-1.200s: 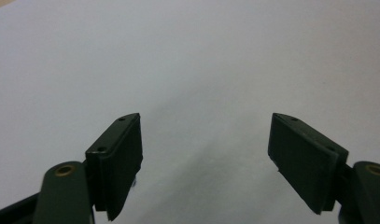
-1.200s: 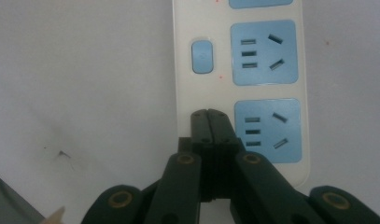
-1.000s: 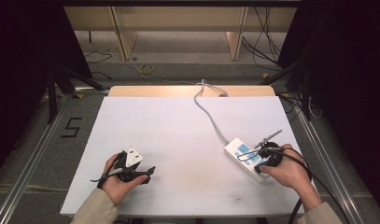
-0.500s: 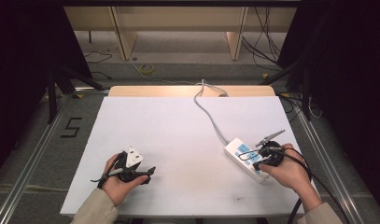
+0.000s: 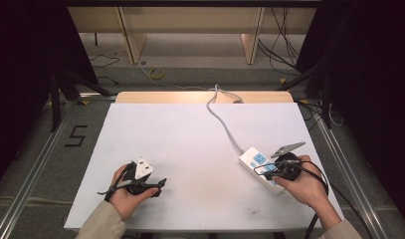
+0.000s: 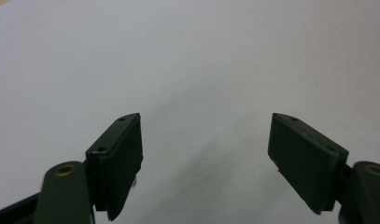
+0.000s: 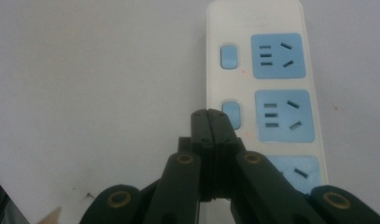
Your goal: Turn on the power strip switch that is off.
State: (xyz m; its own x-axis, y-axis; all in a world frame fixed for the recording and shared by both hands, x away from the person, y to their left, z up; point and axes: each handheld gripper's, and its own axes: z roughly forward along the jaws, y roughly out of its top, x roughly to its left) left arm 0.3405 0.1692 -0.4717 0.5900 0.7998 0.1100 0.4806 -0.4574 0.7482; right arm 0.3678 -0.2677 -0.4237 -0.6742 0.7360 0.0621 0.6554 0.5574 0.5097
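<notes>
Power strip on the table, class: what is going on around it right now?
A person holds a gripper in each hand at a white table. The right gripper, jaws shut with nothing between them, sits over the white power strip, its tip at the edge of the strip's second blue switch; whether it presses the switch cannot be told. The left gripper is open over bare tabletop, away from the strip.

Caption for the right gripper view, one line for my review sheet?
Right gripper, jaws shut and empty, poised at a switch of the white power strip on the table.
</notes>
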